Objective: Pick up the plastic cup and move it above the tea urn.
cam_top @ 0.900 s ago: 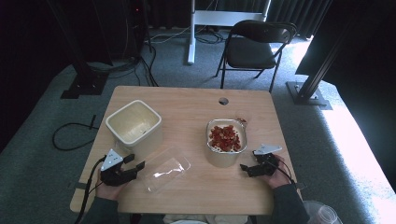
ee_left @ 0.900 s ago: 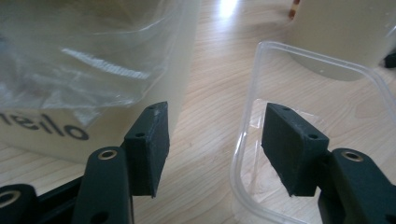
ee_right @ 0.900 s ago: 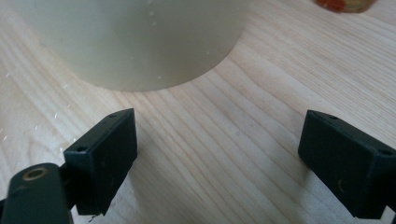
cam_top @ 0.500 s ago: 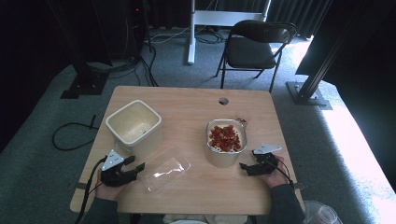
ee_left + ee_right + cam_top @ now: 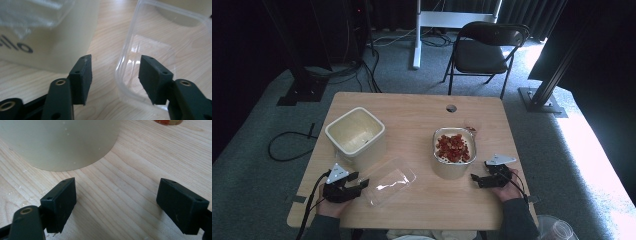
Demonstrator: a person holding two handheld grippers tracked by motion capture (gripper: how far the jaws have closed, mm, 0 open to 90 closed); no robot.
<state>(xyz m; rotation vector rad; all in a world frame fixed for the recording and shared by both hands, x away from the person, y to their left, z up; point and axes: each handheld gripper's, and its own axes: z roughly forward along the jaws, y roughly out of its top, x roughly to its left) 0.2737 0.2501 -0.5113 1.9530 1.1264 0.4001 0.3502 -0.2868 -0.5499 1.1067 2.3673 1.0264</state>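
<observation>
Two cream tubs, one empty (image 5: 355,133) and one holding red pieces (image 5: 454,152), stand on a wooden table (image 5: 412,112) with one clear lid (image 5: 388,182) between them; grey carpet and a black chair (image 5: 486,50) lie beyond. Left gripper (image 5: 114,75) is half open, the lid's rim between its jaws, untouched. Right gripper (image 5: 117,203) gapes wide over bare wood beside the filled tub.

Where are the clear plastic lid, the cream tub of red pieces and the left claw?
clear plastic lid (image 5: 388,186), high view, flat middle panel
cream tub of red pieces (image 5: 451,170), high view, front wall
left claw (image 5: 115,75), left gripper view, gap between its open jaws
</observation>
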